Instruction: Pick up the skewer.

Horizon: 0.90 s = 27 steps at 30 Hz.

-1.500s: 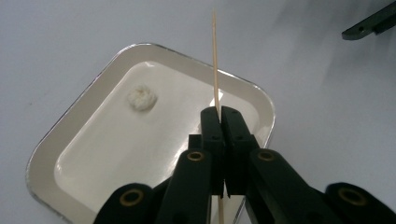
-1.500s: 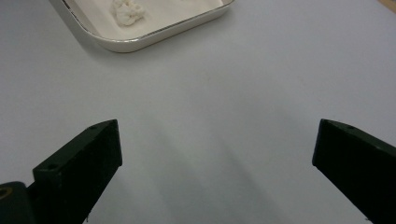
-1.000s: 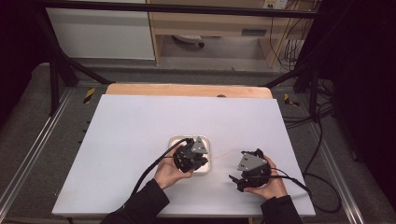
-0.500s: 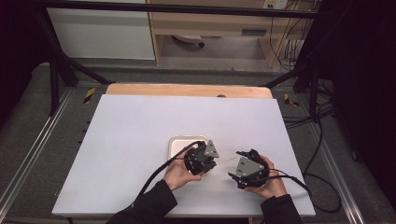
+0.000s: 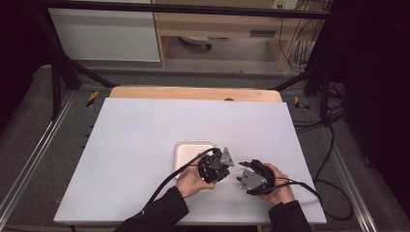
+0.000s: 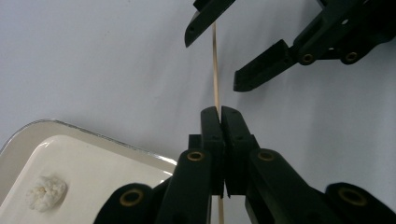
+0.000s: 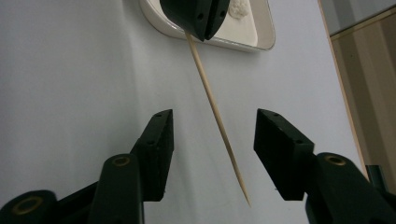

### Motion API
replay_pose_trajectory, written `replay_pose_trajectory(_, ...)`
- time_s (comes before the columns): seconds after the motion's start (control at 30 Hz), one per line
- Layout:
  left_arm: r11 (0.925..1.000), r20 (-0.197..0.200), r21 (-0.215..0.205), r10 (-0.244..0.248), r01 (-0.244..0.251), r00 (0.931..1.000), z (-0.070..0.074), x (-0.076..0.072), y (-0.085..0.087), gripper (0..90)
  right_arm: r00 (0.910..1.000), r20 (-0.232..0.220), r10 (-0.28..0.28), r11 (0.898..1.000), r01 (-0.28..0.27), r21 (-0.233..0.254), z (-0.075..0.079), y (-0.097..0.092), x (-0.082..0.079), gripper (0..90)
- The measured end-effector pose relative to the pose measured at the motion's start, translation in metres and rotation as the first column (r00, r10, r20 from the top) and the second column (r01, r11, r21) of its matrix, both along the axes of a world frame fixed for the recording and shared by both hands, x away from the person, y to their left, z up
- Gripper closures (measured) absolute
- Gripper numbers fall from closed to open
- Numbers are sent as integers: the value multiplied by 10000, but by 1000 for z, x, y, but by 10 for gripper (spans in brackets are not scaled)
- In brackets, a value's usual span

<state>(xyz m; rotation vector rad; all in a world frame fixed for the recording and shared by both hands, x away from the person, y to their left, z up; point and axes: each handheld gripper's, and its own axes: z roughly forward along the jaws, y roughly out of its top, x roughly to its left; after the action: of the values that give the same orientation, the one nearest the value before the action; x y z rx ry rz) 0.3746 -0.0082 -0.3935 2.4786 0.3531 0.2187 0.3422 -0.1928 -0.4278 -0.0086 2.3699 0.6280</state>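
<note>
Wooden and very thin, the skewer [image 5: 234, 170] appears in the high view as a faint pale line running level between the left gripper [image 5: 216, 166] and the right gripper [image 5: 249, 177], above the white table [image 5: 145, 130] just right of the cream tray [image 5: 186, 151]; the jaws themselves are too small there to read.

From the left gripper view, the left gripper [image 6: 219, 122] has its jaws pressed together on the skewer [image 6: 215, 65], whose long axis runs straight away from the camera into the gap of the right gripper [image 6: 212, 53] (a gap not touching the stick). A white crumbly lump [image 6: 45, 192] sits in the tray [image 6: 93, 140].

From the right gripper view, the right gripper [image 7: 212, 140] has just been closing, yet stands at a middling gap with the skewer [image 7: 212, 102] between the jaws untouched, its sharp tip pointing toward the camera, the far end clamped in the left gripper [image 7: 198, 16] over the tray [image 7: 261, 42].
</note>
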Motion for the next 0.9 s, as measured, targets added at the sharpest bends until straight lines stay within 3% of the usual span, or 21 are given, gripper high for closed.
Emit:
replay_pose_trajectory(0.07,10000,-25,30,-31,31,10000,-1,0,-1,886,9996,254,80,9998,-76,-171,0,0,0,568)
replay_pose_trajectory(0.4,9997,-54,80,-251,251,9997,0,-1,-2,886,9973,327,652,9946,-623,-833,-3,2,1,753)
replay_pose_trajectory(0.6,9994,-124,65,-325,326,9994,0,-2,-3,886,9925,462,1131,9876,-1072,-1146,-4,3,1,823)
replay_pose_trajectory(0.9,9992,-132,39,-405,405,9991,-1,-2,-4,886,9898,489,1336,9812,-1252,-1469,-4,3,0,881)
